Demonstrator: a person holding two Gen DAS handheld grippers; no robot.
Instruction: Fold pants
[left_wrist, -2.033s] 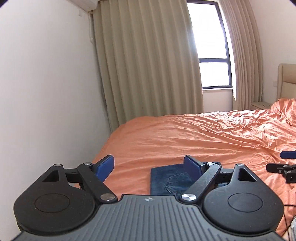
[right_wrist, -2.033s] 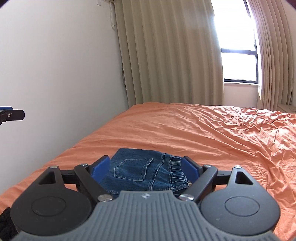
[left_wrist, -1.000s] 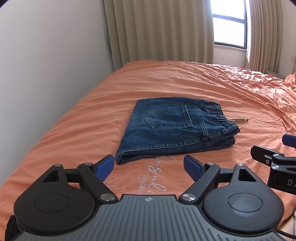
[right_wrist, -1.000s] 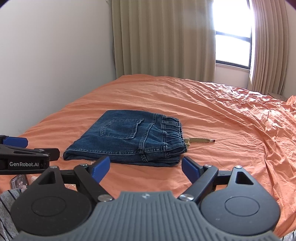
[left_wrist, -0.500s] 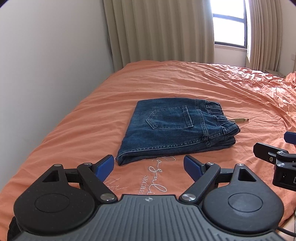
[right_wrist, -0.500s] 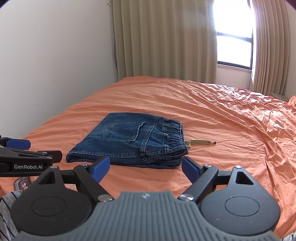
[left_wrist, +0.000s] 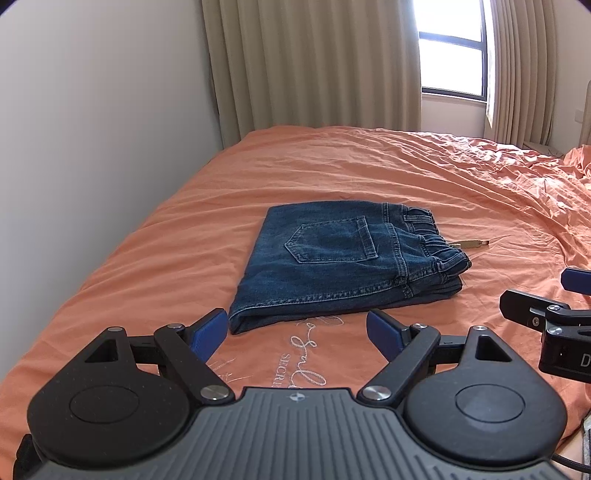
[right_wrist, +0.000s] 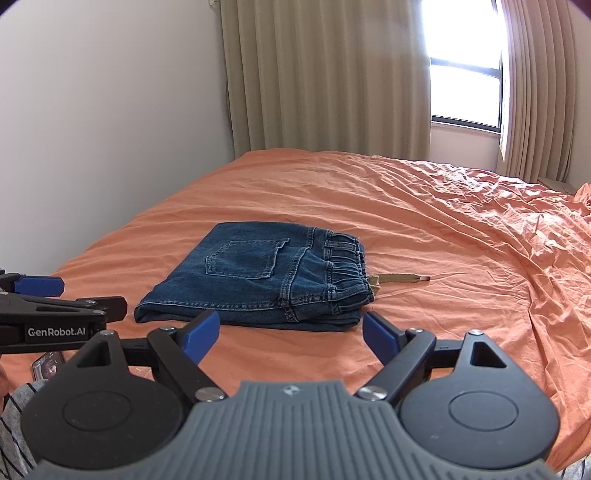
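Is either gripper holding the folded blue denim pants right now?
No, the folded blue denim pants lie free on the orange bedsheet, both grippers open.

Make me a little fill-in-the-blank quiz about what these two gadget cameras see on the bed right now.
1. The folded jeans lie on an ______ bedsheet.
2. The left gripper and the right gripper both have their blue pads spread ______, holding nothing.
3. A tan drawstring pokes out beside the jeans' ______ end.
4. One back ______ faces up on top of the jeans.

Missing words: orange; open; waistband; pocket
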